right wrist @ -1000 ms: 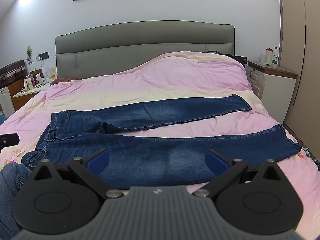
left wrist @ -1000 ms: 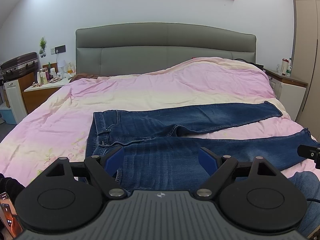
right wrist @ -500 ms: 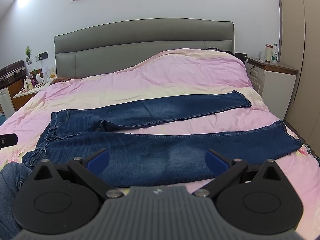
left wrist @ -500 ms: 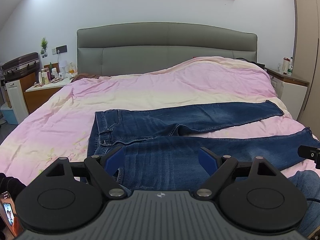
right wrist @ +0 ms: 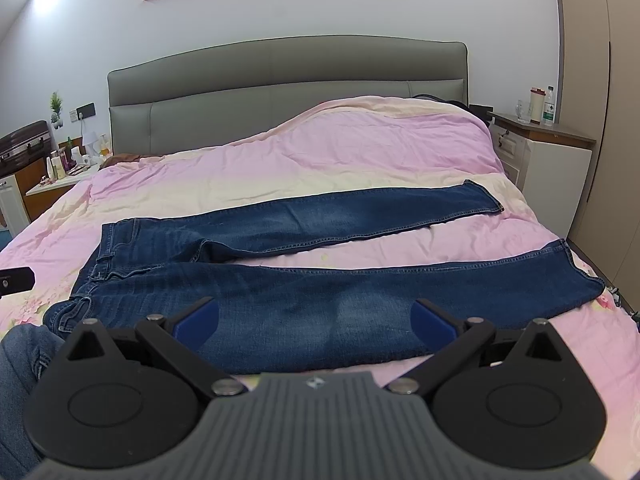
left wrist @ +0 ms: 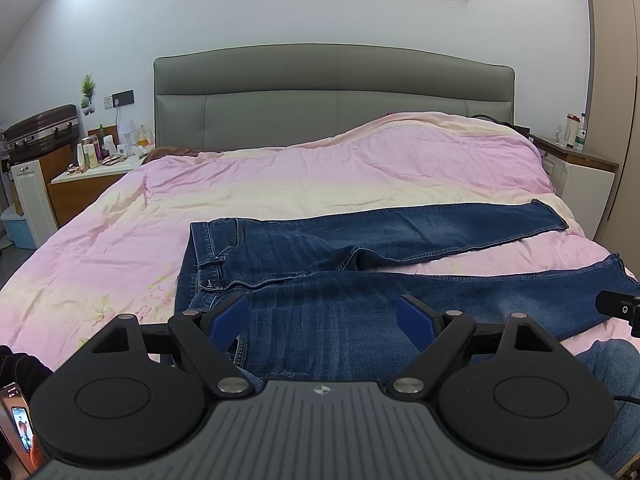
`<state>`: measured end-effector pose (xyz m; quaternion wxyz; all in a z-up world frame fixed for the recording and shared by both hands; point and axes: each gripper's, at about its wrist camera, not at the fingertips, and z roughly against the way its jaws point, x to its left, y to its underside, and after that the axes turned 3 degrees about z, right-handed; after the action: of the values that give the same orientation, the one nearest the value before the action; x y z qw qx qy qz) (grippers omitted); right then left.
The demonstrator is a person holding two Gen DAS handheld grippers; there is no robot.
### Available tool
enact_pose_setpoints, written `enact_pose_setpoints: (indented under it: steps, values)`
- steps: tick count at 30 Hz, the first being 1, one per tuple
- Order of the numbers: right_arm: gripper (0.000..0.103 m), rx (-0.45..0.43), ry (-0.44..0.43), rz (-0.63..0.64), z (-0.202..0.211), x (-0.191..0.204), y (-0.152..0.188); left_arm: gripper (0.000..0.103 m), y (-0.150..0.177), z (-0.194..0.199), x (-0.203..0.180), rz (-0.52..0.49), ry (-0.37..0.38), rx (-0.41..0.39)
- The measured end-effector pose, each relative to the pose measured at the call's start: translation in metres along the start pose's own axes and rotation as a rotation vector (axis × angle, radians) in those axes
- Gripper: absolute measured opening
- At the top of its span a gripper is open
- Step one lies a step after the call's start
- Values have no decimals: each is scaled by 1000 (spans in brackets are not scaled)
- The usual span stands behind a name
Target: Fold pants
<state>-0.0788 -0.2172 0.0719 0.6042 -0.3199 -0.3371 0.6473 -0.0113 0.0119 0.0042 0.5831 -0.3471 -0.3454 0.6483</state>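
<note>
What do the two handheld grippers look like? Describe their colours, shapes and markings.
Both match: the left gripper and right gripper have a ribbed grey body with a small round emblem, two black round discs, black linkage arms with silver pivots, and blue pads on the fingers.

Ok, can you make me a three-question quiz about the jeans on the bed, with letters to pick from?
1. Where is the waistband of the jeans?
A. On the left
B. On the right
C. By the headboard

2. What colour is the blanket under them?
A. Green
B. Pink and cream
C. Grey

3. How do both tools look?
A. Shut on the jeans
B. Open, holding nothing
C. Holding a bottle

Answers:
1 A, the belt loops and button sit at the left end and the leg hems reach right.
2 B, the cover is pink with a pale cream band.
3 B, the left tool and the right tool both have their blue pads wide apart above the denim.
</note>
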Motion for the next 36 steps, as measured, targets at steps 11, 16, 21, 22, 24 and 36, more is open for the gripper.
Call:
enact_pose_setpoints:
  steps: [11,16,21,22,24,36]
  values:
    - [98,-6,22,2,-3,-4,0,98,0,-5,1,-28,1,15]
    - [98,-44,-18,45,-11,-21,-7,93,-9,-22,9,-146,30,40]
    - [98,-3,-15,109,-36,-52,-22,84,-17,-55,22,-270,208,201]
    - [97,16,-16,116,-42,-59,-24,84,-16,-62,22,-305,237,229]
    - [89,49,-27,132,-54,-72,-26,81,-10,-76,16,-402,270,269]
    - [62,259,13,195,-140,-164,-33,78,-18,-176,34,-603,147,513]
